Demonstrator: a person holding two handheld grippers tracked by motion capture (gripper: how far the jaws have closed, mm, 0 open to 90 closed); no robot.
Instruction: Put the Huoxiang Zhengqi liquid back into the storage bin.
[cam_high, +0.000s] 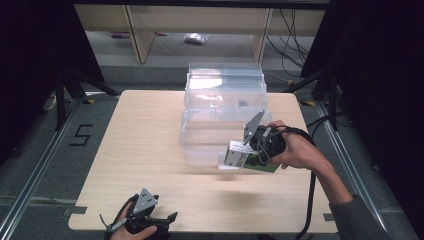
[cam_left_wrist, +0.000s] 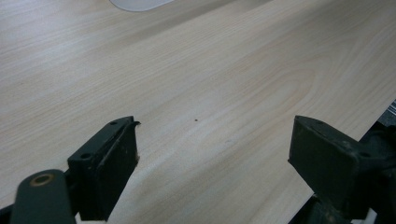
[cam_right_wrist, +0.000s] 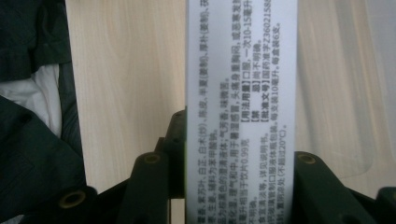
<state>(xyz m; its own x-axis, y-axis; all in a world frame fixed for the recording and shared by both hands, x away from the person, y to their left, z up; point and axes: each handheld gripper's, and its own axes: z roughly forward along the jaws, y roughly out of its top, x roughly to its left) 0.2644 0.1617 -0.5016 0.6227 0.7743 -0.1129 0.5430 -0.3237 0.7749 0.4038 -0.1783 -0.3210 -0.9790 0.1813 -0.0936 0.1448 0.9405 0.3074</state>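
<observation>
Right gripper: the right gripper, held in the person's right hand, is clamped on a small white-and-green printed cardboard box; in the right gripper view the black jaws press the box's two sides with its white printed face toward the camera.
Held box: it hangs above the pale wooden table, just at the near front edge of the clear plastic storage bin, neither resting on the wood nor inside the bin. Gripped near one end, most of its length sticks out free, which would suit sliding it over a rim.
Left gripper: the left gripper sits low at the table's near edge in the person's left hand, jaws spread wide with nothing between them; the left gripper view has bare wood grain in the gap. It looks parked out of the way, though ready.
Bin: the bin stands at the table's far middle, and a small dark item seems to lie inside; what it is cannot be made out.
Likely step: carrying the box at the bin, direction unclear.
</observation>
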